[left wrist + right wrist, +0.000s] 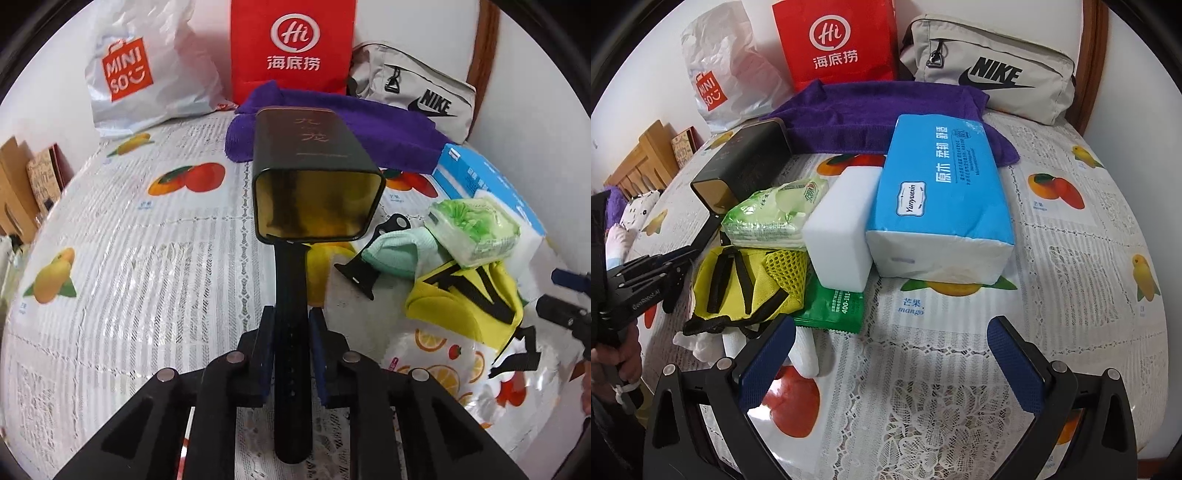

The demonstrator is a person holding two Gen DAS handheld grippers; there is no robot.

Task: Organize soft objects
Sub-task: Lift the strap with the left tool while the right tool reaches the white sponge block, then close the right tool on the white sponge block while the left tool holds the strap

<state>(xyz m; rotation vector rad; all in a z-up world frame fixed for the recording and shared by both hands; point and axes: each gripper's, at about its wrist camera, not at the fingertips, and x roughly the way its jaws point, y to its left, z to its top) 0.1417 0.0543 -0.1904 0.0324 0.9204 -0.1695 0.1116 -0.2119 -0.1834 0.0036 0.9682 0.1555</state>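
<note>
Left gripper (289, 354) nearly closed, its 2 blue pads clamping a black strap (291, 295).
Strap's far end reaches the open dark tin (317, 184); right gripper (890, 365) gapes wide, empty, near the blue tissue pack (942, 199).

1. Left wrist view looked steeply down along its fingers (265, 354), close above the tablecloth (129, 258).
2. Right wrist view faced likewise, nearer the blue tissue pack (942, 199).
3. Both shared the red bag (293, 48) at upper centre and the purple towel (871, 114).
</note>
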